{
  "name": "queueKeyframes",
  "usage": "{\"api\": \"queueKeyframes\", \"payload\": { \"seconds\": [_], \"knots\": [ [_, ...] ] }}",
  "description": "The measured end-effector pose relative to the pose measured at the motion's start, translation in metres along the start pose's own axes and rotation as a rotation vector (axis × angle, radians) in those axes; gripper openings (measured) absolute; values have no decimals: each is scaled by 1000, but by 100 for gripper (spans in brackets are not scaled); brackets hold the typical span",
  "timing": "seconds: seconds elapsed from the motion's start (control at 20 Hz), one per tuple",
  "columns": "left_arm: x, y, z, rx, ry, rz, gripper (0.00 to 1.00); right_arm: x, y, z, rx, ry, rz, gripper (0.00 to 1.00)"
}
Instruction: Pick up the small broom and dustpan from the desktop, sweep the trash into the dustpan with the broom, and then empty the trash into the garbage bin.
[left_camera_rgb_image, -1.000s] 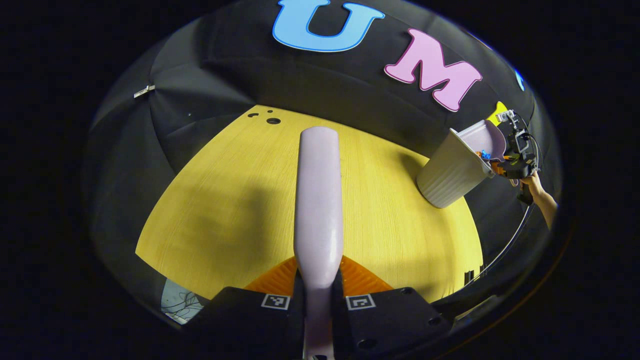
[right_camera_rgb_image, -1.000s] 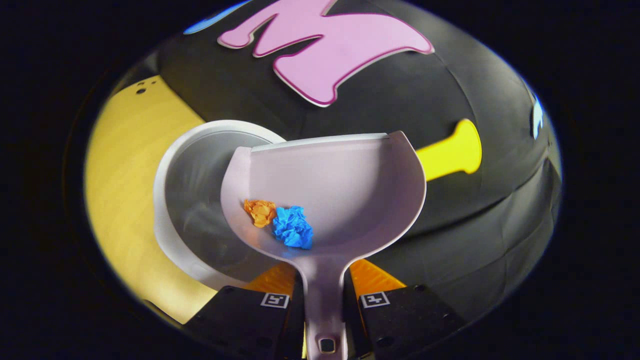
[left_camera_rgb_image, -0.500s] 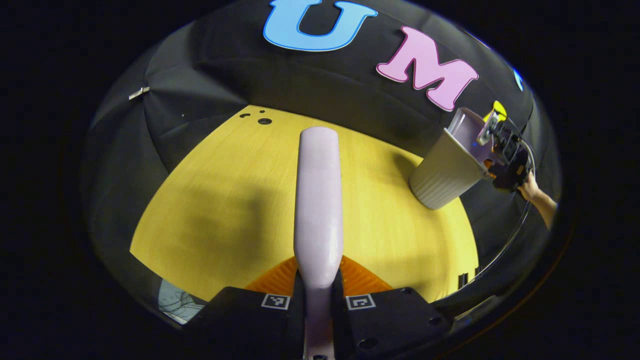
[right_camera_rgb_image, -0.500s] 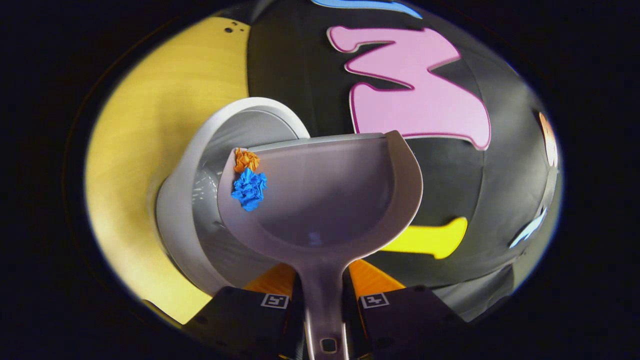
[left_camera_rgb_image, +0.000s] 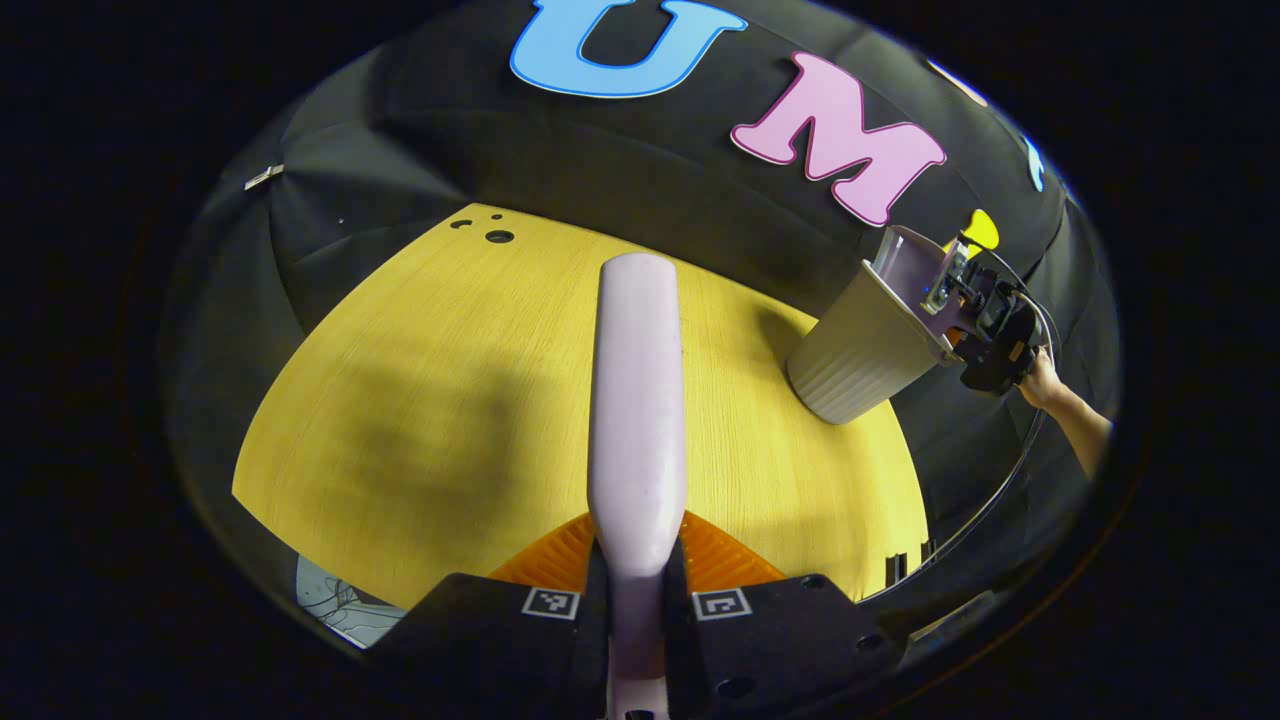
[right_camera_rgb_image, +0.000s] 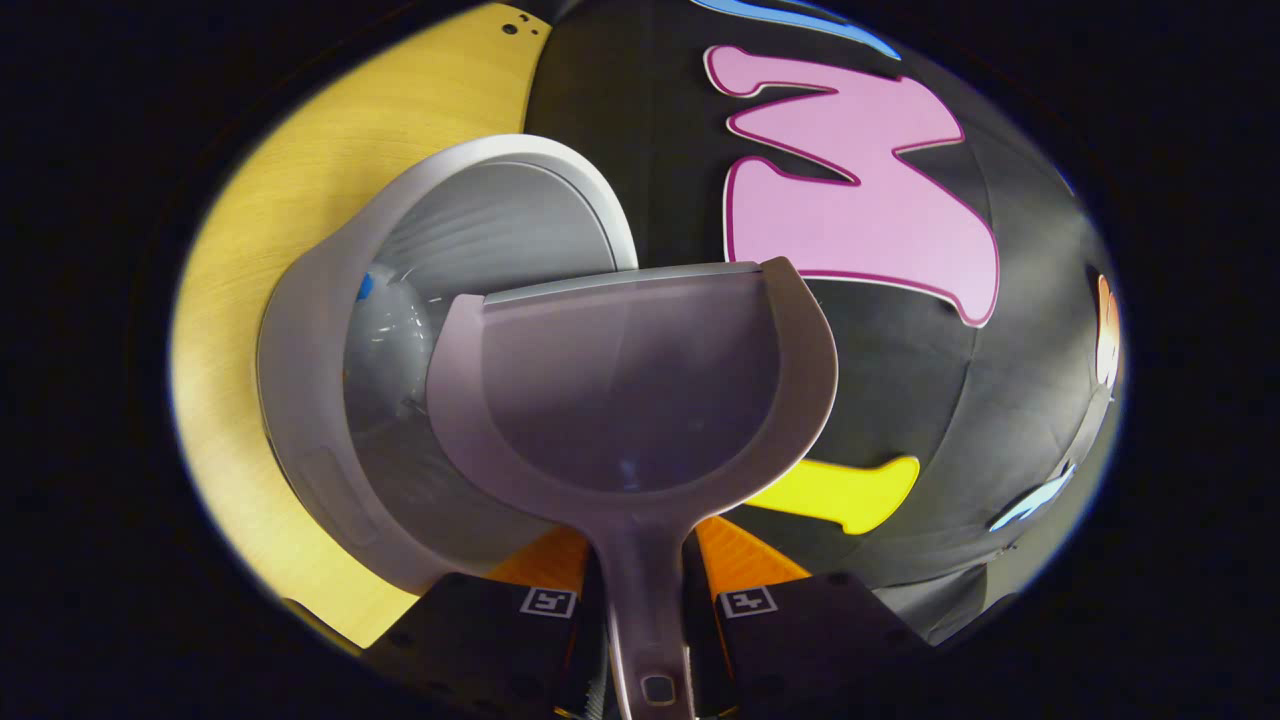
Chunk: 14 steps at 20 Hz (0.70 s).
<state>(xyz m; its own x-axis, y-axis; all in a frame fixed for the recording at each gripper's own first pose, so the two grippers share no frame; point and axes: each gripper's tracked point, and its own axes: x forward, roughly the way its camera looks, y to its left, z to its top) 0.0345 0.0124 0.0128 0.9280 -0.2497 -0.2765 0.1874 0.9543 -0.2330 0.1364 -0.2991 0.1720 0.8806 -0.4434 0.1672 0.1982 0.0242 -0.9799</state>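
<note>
yellow desktop (left_camera_rgb_image: 420, 400) spreads ahead of the left gripper (left_camera_rgb_image: 637, 610), clamped on the broom (left_camera_rgb_image: 637, 390) and parked clear; bin (left_camera_rgb_image: 860, 350) far right. right gripper view: right gripper (right_camera_rgb_image: 647, 610) clamps the dustpan (right_camera_rgb_image: 630, 400), tipped over the bin's mouth (right_camera_rgb_image: 330, 300) so trash slides in; a blue scrap (right_camera_rgb_image: 364, 287) inside, pan bare.

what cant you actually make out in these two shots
- Bin contents, right gripper view: the dustpan covers most of its mouth; only a blue speck shows.
- Broom bristles, left gripper view: only its back shows.
- Right hand-held gripper, left gripper view: too small to read its grip.
</note>
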Motion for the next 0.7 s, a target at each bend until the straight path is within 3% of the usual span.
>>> {"api": "queueKeyframes", "payload": {
  "seconds": [0.35,0.4,0.45,0.65,0.7],
  "knots": [
    [-7,-7,12,31,-16,-3,27,-44,-44,9,462,23,53,37],
    [-10,-9,16,39,-28,-5,30,-52,-48,7,526,17,53,37],
    [-13,-11,17,41,-33,-8,27,-55,-52,6,589,19,62,37],
    [-18,-19,23,69,-51,-21,23,-73,-57,1,867,21,137,37],
    [-18,-19,24,75,-56,-18,27,-76,-56,0,890,21,144,37]
  ]
}}
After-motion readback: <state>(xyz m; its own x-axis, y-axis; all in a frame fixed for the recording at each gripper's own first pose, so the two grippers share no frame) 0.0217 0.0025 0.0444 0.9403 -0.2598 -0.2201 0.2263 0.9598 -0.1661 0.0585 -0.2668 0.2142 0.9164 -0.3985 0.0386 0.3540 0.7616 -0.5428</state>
